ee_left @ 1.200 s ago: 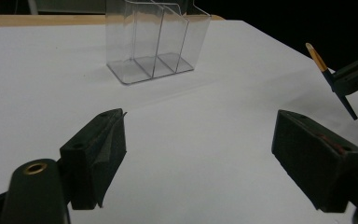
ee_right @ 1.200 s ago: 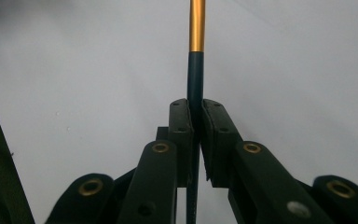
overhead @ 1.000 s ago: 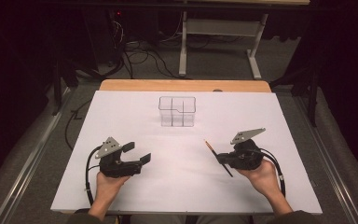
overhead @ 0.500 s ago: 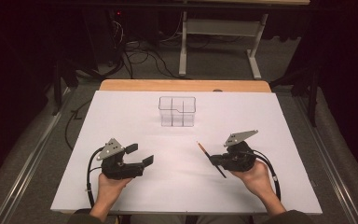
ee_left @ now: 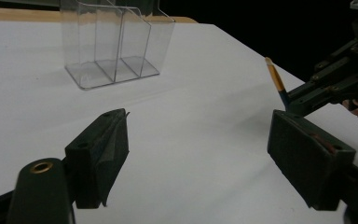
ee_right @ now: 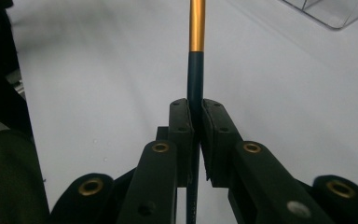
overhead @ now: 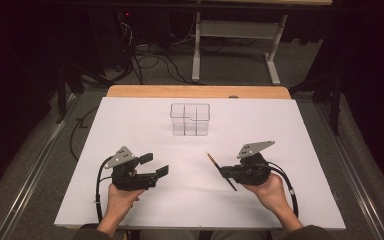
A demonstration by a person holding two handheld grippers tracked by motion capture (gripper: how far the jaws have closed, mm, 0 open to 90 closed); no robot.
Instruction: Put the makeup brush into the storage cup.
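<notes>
A slim brush point(overhead: 212, 159) with a dark blue handle and gold ferrule point(ee_right: 196, 28) is clamped in my right gripper point(overhead: 224, 173), which is shut on its handle point(ee_right: 196, 116); the tip slants up toward the far left. At the front left my left gripper point(overhead: 155, 164) hovers low over the white sheet, its jaws wide apart with nothing between them point(ee_left: 196, 149). A clear plastic organizer point(overhead: 190, 120) with several compartments stands empty at the middle back point(ee_left: 116, 46). In the left gripper view the brush point(ee_left: 275, 77) and the right gripper point(ee_left: 291, 100) appear at the right.
A white sheet point(overhead: 290, 130) covers the table, with a wooden edge point(overhead: 195, 91) at the back. Cables trail from both grippers toward the front. Dark floor, table legs and wiring lie beyond. The organizer's corner point(ee_right: 335, 11) shows at the top right of the right gripper view.
My right gripper has drifted a little to the left with the brush still clamped. The left gripper has stayed nearly still and open.
</notes>
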